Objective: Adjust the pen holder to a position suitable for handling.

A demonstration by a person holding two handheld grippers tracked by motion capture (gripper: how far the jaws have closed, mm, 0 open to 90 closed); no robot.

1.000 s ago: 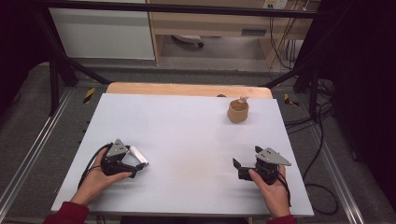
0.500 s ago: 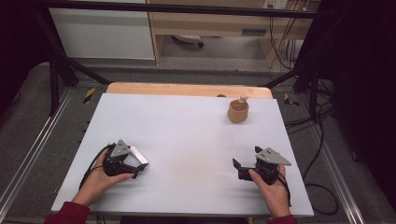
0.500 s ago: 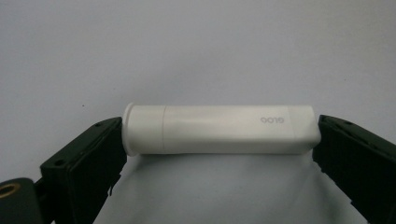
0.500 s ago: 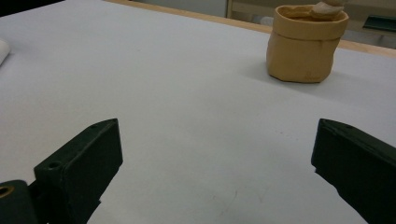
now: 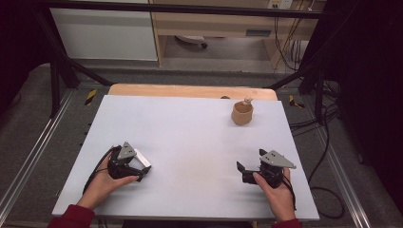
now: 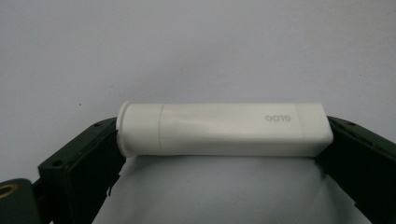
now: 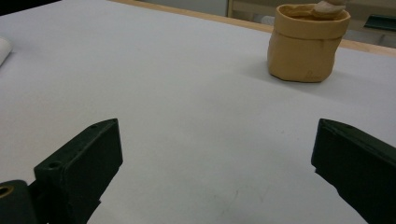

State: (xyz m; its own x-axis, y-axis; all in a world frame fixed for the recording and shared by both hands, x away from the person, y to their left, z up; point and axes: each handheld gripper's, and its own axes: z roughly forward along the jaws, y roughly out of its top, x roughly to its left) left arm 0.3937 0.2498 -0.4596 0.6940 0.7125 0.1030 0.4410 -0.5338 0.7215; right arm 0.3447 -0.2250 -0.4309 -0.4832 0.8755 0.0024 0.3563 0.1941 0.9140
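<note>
1. Grey flooring and dark frame rails surround a white desk [image 5: 190,142], whose wooden edge shows along its far side in the upper middle of the high view.
2. At the lower left of that view, the left gripper [image 5: 140,167] rests on the desk in the person's left hand [image 5: 102,183].
3. Its fingers [image 6: 84,163] are closed on the two ends of a white tube [image 6: 224,129], which lies crosswise between them just above the desk.
4. At the lower right, the right gripper [image 5: 240,172] sits in the right hand [image 5: 275,190], its fingers [image 7: 88,154] spread wide with nothing between them.
5. A tan paper-like pot [image 5: 242,113] stands at the upper right of the desk, well apart from both grippers, with a pale object [image 7: 329,5] poking above its rim.
</note>
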